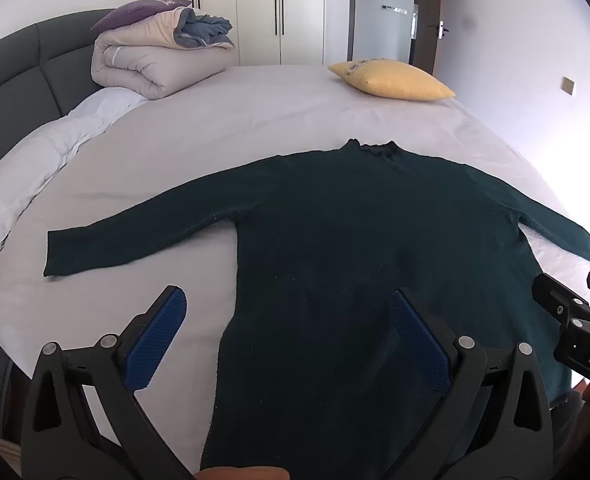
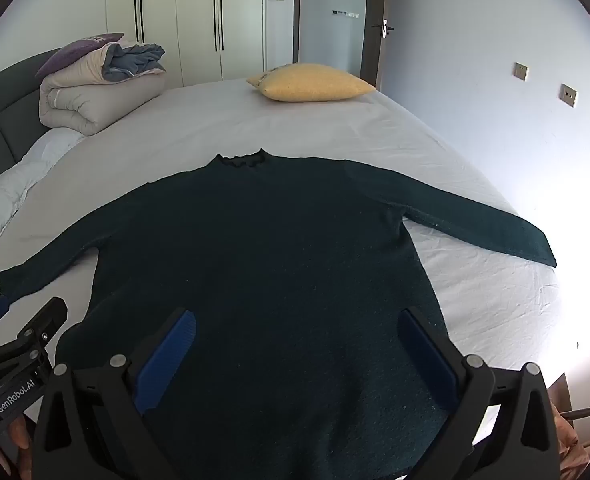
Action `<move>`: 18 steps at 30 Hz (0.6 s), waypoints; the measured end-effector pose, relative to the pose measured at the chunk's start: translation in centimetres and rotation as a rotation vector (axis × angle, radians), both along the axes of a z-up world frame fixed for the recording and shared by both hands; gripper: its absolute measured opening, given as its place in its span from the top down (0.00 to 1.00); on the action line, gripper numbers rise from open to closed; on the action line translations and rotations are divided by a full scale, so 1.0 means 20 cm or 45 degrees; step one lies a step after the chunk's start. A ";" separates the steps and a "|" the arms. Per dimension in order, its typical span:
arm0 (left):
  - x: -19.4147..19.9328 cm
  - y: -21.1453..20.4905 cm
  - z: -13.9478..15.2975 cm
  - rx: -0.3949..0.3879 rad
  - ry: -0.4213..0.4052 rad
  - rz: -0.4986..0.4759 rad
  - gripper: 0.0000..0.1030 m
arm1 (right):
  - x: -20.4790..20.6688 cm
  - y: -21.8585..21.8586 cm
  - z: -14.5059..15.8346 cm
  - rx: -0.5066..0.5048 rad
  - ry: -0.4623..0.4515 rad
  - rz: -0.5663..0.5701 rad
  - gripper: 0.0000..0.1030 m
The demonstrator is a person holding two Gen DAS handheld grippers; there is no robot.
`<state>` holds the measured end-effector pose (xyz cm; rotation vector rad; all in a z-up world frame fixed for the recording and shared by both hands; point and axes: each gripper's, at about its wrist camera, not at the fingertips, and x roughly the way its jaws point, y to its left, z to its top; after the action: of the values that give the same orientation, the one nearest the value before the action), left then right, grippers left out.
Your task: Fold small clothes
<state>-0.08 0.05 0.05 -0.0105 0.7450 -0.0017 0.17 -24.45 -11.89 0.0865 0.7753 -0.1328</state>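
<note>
Sweater [image 1: 335, 240] collar-away (sleeves sideways)

Dark green sweater [image 1: 335, 220] of matt, slightly fuzzy knit, bed sheet [image 1: 255, 120] of smooth, faintly creased pale cloth, yellow pillow [image 1: 395, 80] of coarse woven fabric, left hand-held gripper [image 1: 287, 308] in matt black plastic, textured blue pads, shiny metal pins, padded headboard [image 1: 27, 68] in matt dark upholstery

The sweater [image 1: 355, 240] is a very dark green, plain, with a darker frilled collar, and it lies on a pale grey-white sheet [image 1: 255, 120]. The cushion [image 1: 395, 80] is mustard yellow with a small pale patterned patch; the folded quilt [image 1: 155, 60] is beige with blue-grey lining, under a purple pillow [image 1: 139, 12]. The headboard [image 1: 23, 68] is dark grey-green, the wardrobe [image 1: 255, 8] cream with black handles, and the gripper pads [image 1: 159, 340] blue on black.
</note>
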 end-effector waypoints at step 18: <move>0.01 0.00 -0.01 0.008 0.032 -0.001 0.00 | 0.02 0.03 -0.02 -0.027 0.004 0.004 0.00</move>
<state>0.17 -0.02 -0.23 -0.0043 0.7700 0.0000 0.51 -23.85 -12.26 0.0653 0.7767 -0.1384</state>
